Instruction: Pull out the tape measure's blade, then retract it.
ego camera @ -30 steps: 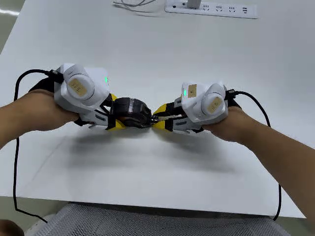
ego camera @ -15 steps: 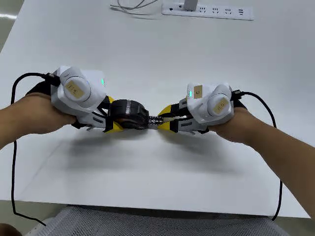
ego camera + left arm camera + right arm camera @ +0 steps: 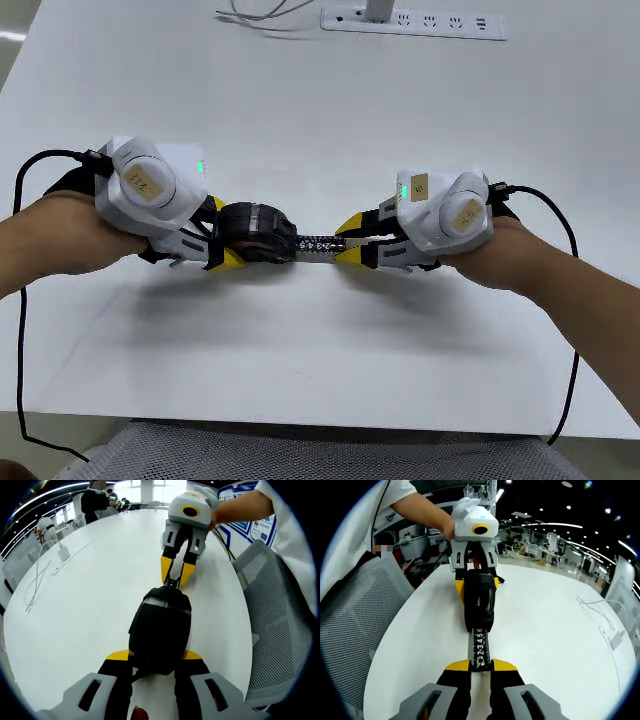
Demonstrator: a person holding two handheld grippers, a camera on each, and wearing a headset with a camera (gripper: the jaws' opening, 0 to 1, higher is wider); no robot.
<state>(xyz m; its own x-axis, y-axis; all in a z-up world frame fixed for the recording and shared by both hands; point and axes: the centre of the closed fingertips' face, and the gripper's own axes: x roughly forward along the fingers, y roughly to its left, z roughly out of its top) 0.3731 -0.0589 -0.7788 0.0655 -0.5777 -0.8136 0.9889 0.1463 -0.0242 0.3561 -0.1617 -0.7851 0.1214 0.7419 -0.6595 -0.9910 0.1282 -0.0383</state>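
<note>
— Head view, please: what lies around the work?
— I see a white table, a power strip at its far edge, well apart, and a mesh chair at the near edge
— And the claws?
— My left gripper is clamped on the black tape measure, low over the table; I cannot tell if it touches. My right gripper pinches the end of the blade, and a short piece is out between them
— Hidden parts?
— The blade's tip is hidden in the right jaws. In the left gripper view the tape measure covers the blade, and people far behind are too small to make out
</note>
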